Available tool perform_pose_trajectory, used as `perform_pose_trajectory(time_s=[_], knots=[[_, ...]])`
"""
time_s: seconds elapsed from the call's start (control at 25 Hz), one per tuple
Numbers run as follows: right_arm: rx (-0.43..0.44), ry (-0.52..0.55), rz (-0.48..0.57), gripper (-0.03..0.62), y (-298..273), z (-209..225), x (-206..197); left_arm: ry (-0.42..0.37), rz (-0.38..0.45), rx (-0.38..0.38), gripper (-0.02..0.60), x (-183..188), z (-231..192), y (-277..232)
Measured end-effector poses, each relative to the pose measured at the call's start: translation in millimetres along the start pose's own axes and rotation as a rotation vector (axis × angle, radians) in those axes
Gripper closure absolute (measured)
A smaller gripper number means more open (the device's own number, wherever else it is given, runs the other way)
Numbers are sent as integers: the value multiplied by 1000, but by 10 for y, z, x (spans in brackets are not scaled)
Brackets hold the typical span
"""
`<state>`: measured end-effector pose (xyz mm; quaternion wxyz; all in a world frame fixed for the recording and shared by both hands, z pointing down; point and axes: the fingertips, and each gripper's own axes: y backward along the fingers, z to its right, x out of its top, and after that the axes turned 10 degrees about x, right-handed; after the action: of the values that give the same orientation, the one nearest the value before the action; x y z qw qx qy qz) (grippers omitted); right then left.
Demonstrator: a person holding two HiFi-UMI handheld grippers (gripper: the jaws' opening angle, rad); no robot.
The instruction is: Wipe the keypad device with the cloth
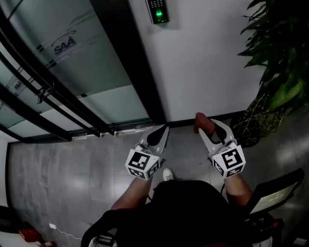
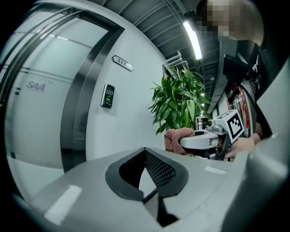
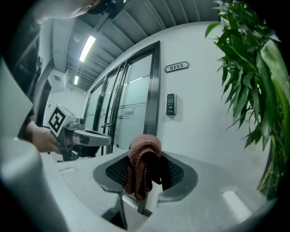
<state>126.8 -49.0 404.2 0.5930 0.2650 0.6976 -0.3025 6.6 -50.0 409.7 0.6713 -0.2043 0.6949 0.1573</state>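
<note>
Surroundings: a white wall [image 1: 212, 58] with a dark metal door frame [image 1: 130, 62] on its left, then a frosted glass door [image 1: 72, 53] with black bars across it. Grey floor [image 1: 72, 183] below.
Off to the right: a leafy green potted plant [image 1: 277, 58] stood close by the wall, right of the right gripper.
Sign: a small number plate [image 3: 176, 66] sat above the keypad; the digits weren't sharp enough to trust.
Keypad: the small dark wall-mounted keypad device [image 1: 158, 10], green light on, hung on the wall just right of the door frame, up above and well apart from both grippers. Nothing stood between it and them.
Right gripper [image 1: 211, 129]: clamped on a bunched reddish-brown cloth [image 3: 144, 158], which stuck up past the jaw tips and hung down between them.
Left gripper [image 2: 145, 152]: jaws closed tip to tip with nothing in them, held level with the right one, a gap between the two.
Cloth vs keypad: not touching, the cloth was low and the keypad high on the wall.
</note>
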Motion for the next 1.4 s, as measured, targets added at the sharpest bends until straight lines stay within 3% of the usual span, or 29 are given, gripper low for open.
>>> perform_pose_trajectory(time_s=[0.48,1.08,1.4], knots=[[-14,-26,-22,448,-425,89,-86,8,-21,-47,565,-56,-305,-151],[-123,37,50,448,-1466,296,284,-39,-17,-159,565,15,-1199,-502],[-115,12,81,448,-1756,463,505,-11,-37,-184,565,-6,-1430,-636]])
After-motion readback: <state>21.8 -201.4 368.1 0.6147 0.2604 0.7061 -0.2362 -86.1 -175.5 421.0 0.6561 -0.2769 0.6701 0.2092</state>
